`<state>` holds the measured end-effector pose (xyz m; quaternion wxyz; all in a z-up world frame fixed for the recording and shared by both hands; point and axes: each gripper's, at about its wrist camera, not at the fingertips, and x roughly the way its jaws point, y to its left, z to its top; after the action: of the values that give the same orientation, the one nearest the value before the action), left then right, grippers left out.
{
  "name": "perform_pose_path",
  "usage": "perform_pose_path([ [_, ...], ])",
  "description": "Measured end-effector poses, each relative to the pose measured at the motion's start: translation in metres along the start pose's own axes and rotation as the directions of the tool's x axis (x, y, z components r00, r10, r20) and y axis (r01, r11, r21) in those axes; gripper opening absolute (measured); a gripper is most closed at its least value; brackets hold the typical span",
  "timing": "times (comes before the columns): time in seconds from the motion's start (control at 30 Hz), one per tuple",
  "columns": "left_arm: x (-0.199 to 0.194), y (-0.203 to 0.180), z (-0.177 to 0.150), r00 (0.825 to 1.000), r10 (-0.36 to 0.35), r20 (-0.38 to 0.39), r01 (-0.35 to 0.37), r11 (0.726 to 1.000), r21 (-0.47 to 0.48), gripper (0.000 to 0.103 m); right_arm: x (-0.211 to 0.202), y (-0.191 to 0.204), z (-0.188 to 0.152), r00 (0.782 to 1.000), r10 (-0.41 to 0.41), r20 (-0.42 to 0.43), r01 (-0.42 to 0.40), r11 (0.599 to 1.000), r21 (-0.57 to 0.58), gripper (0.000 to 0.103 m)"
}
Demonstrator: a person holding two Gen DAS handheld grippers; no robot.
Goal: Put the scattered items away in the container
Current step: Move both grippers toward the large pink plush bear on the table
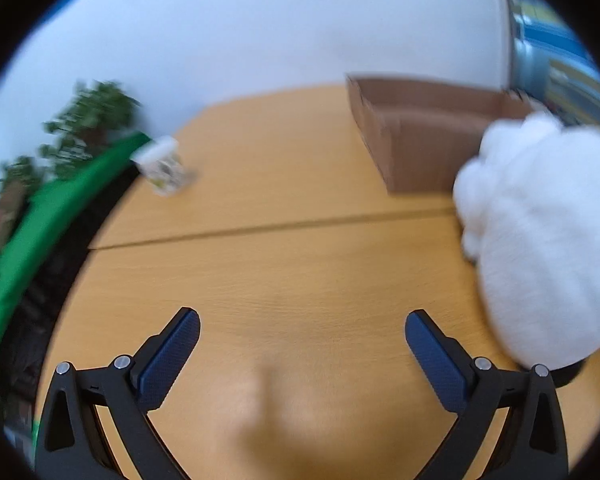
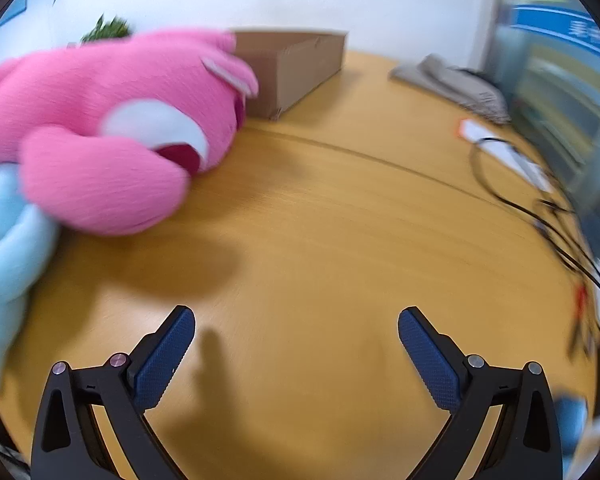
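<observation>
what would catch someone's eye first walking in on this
The big pink plush toy lying on the wooden table, left of the right gripper, in front of the open cardboard box. Next, the fluffy white plush at the right edge of the left wrist view, beside the open left gripper.

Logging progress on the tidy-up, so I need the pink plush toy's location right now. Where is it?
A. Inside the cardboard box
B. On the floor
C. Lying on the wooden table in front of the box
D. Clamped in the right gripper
C: in the right wrist view the pink plush toy lies on the wooden table, in front of the cardboard box, while the right gripper is open and empty.
</observation>
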<state>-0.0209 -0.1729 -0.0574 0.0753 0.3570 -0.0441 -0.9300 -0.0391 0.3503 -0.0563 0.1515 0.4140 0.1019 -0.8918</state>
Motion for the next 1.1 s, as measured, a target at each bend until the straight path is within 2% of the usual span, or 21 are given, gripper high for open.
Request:
perform_pose_path([
  [0.1,-0.067,-0.034,0.013,0.993,0.051,0.103,-0.044,0.996,-0.072,0.102,-0.052,0.015,-0.003,0.995,-0.024,0.1,0.017,0.997,0.073,0.103],
  [0.2,-0.117,-0.061,0.022,0.988,0.052,0.144,-0.034,0.992,-0.123,0.102,-0.092,0.043,0.006,0.977,-0.034,0.208,0.018,0.997,0.081,0.103],
  [0.33,-0.165,-0.101,0.024,0.977,-0.083,0.194,0.107,0.988,-0.115,0.102,-0.125,0.094,0.026,0.95,0.014,0.311,-0.023,0.999,0.026,0.103],
  [0.4,-0.177,-0.123,0.019,0.975,-0.122,0.187,0.142,0.985,-0.095,0.103,-0.136,0.118,0.031,0.937,0.037,0.348,-0.041,0.999,0.004,0.103],
  [0.5,-0.182,-0.149,0.019,0.98,-0.112,0.167,0.128,0.988,-0.087,0.103,-0.149,0.151,0.027,0.926,0.055,0.374,-0.051,0.998,-0.021,0.103],
  [0.57,-0.184,-0.158,0.018,0.978,-0.137,0.155,0.149,0.986,-0.07,0.102,-0.155,0.163,0.021,0.922,0.054,0.384,-0.053,0.999,-0.013,0.103],
  [0.73,-0.181,-0.177,0.012,0.972,-0.186,0.147,0.195,0.979,-0.053,0.102,-0.155,0.178,0.017,0.932,0.048,0.359,-0.056,0.998,0.014,0.103],
  [0.93,-0.16,-0.196,0.017,0.969,-0.226,0.096,0.231,0.972,-0.046,0.103,-0.154,0.168,0.016,0.939,0.036,0.343,-0.053,0.998,0.041,0.103],
  [1.1,-0.125,-0.192,0.026,0.952,-0.304,0.021,0.305,0.945,-0.12,0.102,-0.138,0.134,0.043,0.936,0.054,0.347,-0.085,0.994,0.073,0.103],
])
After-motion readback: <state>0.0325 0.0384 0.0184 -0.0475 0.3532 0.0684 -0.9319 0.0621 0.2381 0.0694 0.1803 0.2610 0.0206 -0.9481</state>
